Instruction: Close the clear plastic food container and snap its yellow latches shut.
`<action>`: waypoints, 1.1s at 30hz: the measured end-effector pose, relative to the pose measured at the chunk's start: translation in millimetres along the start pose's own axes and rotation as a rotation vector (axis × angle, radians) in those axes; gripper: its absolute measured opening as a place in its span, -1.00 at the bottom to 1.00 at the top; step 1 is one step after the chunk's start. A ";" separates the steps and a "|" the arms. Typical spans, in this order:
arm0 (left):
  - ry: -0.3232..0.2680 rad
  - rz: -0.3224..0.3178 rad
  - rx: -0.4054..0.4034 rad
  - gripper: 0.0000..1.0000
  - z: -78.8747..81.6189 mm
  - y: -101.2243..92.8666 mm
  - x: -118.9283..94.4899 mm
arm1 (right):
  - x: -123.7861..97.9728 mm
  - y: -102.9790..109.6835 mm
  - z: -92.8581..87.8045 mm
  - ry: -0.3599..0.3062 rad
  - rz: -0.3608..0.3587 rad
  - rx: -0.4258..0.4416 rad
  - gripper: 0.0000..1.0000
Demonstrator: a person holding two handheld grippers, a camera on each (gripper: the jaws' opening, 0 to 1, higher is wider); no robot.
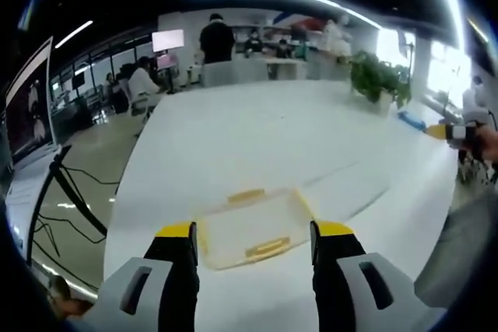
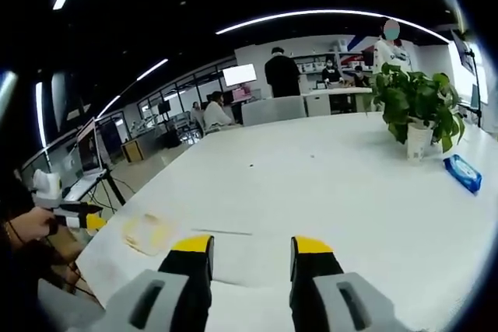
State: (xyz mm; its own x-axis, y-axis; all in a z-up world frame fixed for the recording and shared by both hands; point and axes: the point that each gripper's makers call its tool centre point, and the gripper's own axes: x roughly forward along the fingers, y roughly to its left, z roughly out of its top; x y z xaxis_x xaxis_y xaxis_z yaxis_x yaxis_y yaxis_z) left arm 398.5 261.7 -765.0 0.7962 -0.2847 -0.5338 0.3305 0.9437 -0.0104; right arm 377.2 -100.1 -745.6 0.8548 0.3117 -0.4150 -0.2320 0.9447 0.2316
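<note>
The clear plastic container [image 1: 247, 227] lies flat on the white table [image 1: 257, 138], with a yellow latch [image 1: 268, 248] on its near side and another on its far side. My left gripper [image 1: 254, 231] hovers just in front of it, open, its yellow-tipped jaws wide apart on either side of the box. In the right gripper view the container [image 2: 148, 231] is small, at the table's left end. My right gripper [image 2: 252, 245] is open over bare table, well away from the box. A hand holds the left gripper [image 2: 66, 211] at that view's left edge.
A potted plant [image 2: 416, 103] and a blue packet [image 2: 464, 172] stand at the table's far right. Several people sit and stand at desks [image 1: 233, 68] behind the table. A screen on a tripod [image 1: 31, 106] stands on the floor to the left.
</note>
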 end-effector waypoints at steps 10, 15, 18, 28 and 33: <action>0.004 0.005 0.009 0.13 0.6 6.9 4.1 | 5.2 2.8 1.3 0.006 0.004 -0.011 -0.26; 0.001 0.006 0.004 0.12 1.5 9.6 6.5 | 8.9 7.1 3.1 0.005 0.011 -0.014 -0.26; 0.001 0.003 -0.011 0.10 0.9 9.8 8.3 | 11.5 9.5 4.3 0.004 0.016 -0.014 -0.26; 0.003 0.007 -0.037 0.09 -4.6 12.9 10.5 | 25.2 20.6 10.6 0.004 0.046 -0.026 -0.27; -0.004 0.021 -0.051 0.08 -4.1 20.2 8.0 | 34.4 31.7 13.2 0.005 0.072 -0.034 -0.28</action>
State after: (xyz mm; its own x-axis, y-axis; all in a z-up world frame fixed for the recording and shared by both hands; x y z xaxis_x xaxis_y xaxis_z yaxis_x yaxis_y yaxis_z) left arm 409.4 279.2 -773.0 0.8048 -0.2658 -0.5307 0.2880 0.9567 -0.0425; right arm 405.4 -60.8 -741.0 0.8329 0.3792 -0.4030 -0.3085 0.9228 0.2308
